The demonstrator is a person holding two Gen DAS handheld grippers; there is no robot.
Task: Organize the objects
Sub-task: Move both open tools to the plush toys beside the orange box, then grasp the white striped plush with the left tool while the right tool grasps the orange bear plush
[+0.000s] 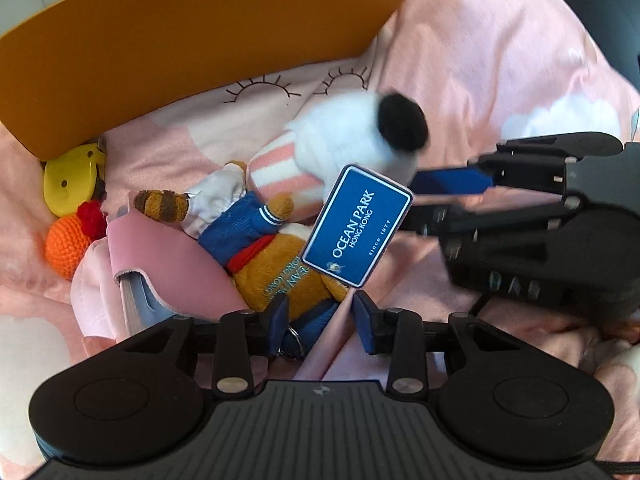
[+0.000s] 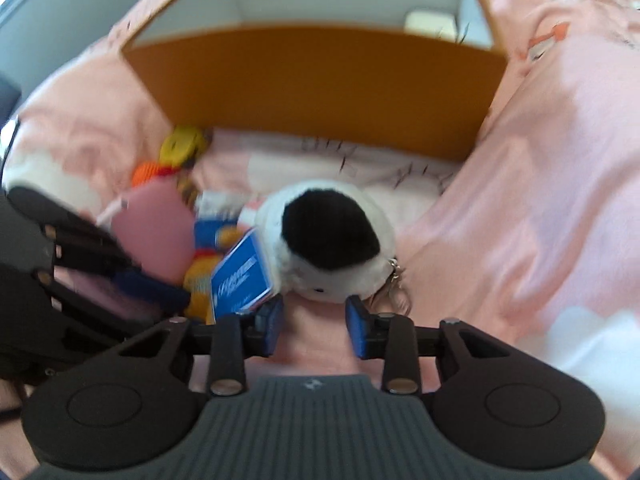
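Left gripper: jaws apart, nothing clamped, poised over the brown plush toy and its blue Ocean Park tag. Right gripper: jaws apart, nothing clamped, just before the white plush with black ear. Toys heaped on pink bedding, near the orange box.

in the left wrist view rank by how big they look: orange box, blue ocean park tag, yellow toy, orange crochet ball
1. orange box, by far the largest
2. blue ocean park tag
3. yellow toy and orange crochet ball: look alike in size, and the toy is partly hidden, so unranked
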